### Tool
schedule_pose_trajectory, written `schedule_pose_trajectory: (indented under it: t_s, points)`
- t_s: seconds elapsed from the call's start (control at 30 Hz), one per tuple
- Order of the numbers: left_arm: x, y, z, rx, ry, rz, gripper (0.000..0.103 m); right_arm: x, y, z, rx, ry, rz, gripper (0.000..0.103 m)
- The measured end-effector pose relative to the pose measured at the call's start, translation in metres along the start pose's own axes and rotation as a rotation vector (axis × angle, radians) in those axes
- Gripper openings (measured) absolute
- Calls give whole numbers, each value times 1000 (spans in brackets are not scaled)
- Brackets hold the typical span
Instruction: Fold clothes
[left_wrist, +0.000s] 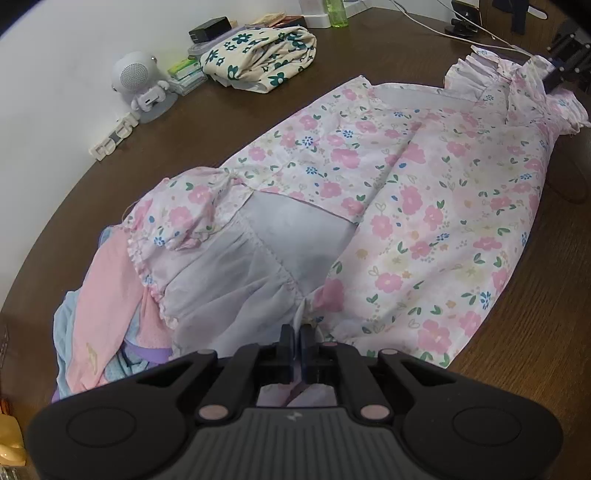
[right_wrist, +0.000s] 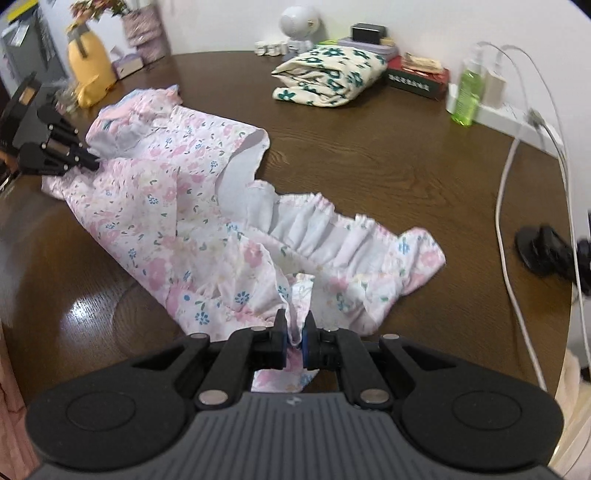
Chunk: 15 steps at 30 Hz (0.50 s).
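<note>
My left gripper (left_wrist: 297, 334) has its jaws pressed together on a pinch of the dress (left_wrist: 388, 192), at the gathered white edge nearest me. My right gripper (right_wrist: 294, 326) is clamped the same way on a frilled edge of the dress at its other end; a fold of floral cloth sits squeezed between the blue pads (right_wrist: 305, 350). In the left view that right gripper shows far off at the dress's ruffled top corner, and in the right view the left gripper shows at the dress's far left edge.

The dress lies spread on the table (right_wrist: 369, 155), stretched between my two grippers, partly folded over so its pale inner side shows beside the pink flower print. Under the dress's near left end, as the left view has it, lies a pile of clothes (left_wrist: 99, 295), pink and light blue.

Beyond the dress, near the wall, rests a folded cloth (left_wrist: 258, 59) with dark green flowers. Left of that cloth stands a small white speaker (left_wrist: 138, 83). Right of the dress, in the right view, run white cables (right_wrist: 506, 206), and a green bottle (right_wrist: 468, 92) stands by the wall.
</note>
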<state>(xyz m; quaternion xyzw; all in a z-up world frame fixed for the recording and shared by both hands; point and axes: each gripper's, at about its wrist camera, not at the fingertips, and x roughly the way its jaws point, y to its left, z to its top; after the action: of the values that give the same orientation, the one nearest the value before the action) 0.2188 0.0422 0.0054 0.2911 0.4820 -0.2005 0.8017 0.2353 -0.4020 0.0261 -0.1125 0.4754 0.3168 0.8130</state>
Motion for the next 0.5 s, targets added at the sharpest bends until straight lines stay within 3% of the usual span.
schedule_pose_trajectory:
  t_s: [0.27, 0.37, 0.5]
  points:
    - [-4, -1, -2, 23, -54, 32, 9, 7, 5, -13, 55, 18, -23, 7]
    - [-11, -6, 2, 74, -85, 52, 1, 0, 10, -13, 56, -4, -22, 7]
    - [-11, -9, 12, 121, -94, 61, 0, -10, 8, -13, 67, -29, -38, 7]
